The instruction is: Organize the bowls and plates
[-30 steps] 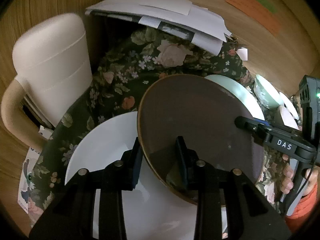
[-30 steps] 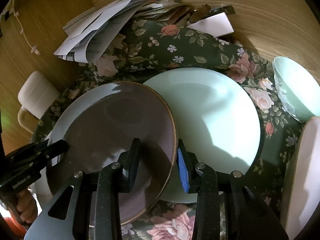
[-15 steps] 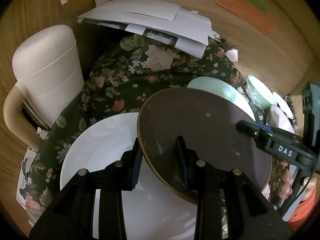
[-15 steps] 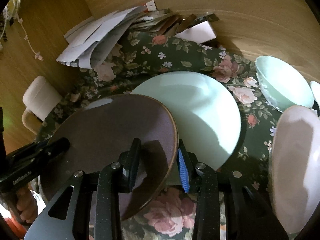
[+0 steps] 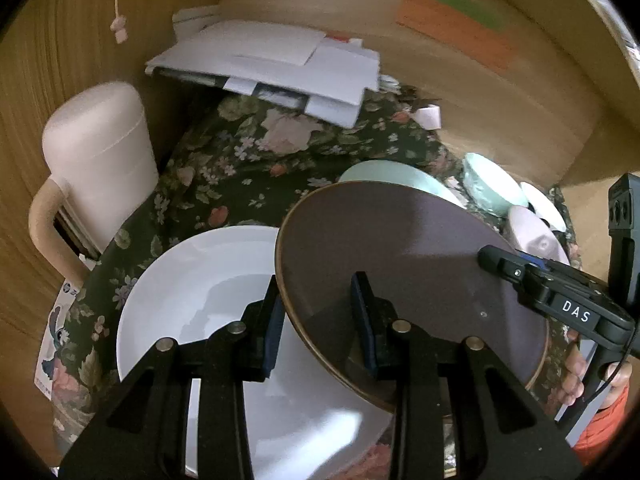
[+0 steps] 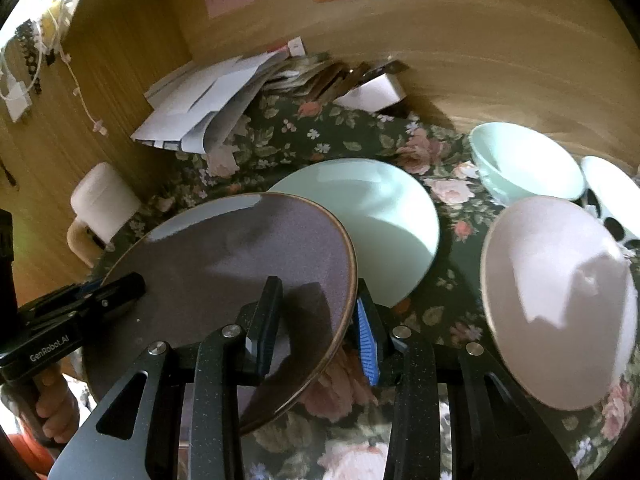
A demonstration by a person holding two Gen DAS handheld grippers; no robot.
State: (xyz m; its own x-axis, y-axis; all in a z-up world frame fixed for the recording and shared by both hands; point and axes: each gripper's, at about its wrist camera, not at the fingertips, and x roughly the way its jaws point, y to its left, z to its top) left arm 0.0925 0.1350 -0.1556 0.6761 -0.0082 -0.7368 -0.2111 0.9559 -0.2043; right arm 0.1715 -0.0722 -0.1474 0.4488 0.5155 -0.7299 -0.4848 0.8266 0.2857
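You hold the brown plate (image 5: 408, 280) between both grippers: your left gripper (image 5: 318, 316) is clamped on its left rim, one finger on top of the plate and the other below the edge, and your right gripper (image 6: 316, 316) is clamped on the opposite rim the same way, its blue-padded finger (image 6: 366, 340) outside the edge. The plate is tilted, its left side up off the white plate (image 5: 208, 304), which lies flat on the floral cloth (image 5: 224, 168) directly under and to the left of your left gripper. Just ahead of your right gripper, partly hidden behind the brown plate, sits the mint plate (image 6: 380, 224) on the same cloth. To the right of that gripper a pale pink bowl (image 6: 556, 300) stands close by; beyond it are a mint bowl (image 6: 524, 164) and, at the far right edge, a white dish with black spots (image 6: 612, 208). Far ahead of both grippers a pile of papers (image 5: 276, 68) rests at the back of the worktop against the wooden wall. Well to the left of your left gripper stands a cream jug (image 5: 100, 160) with a handle, at the edge of the cloth
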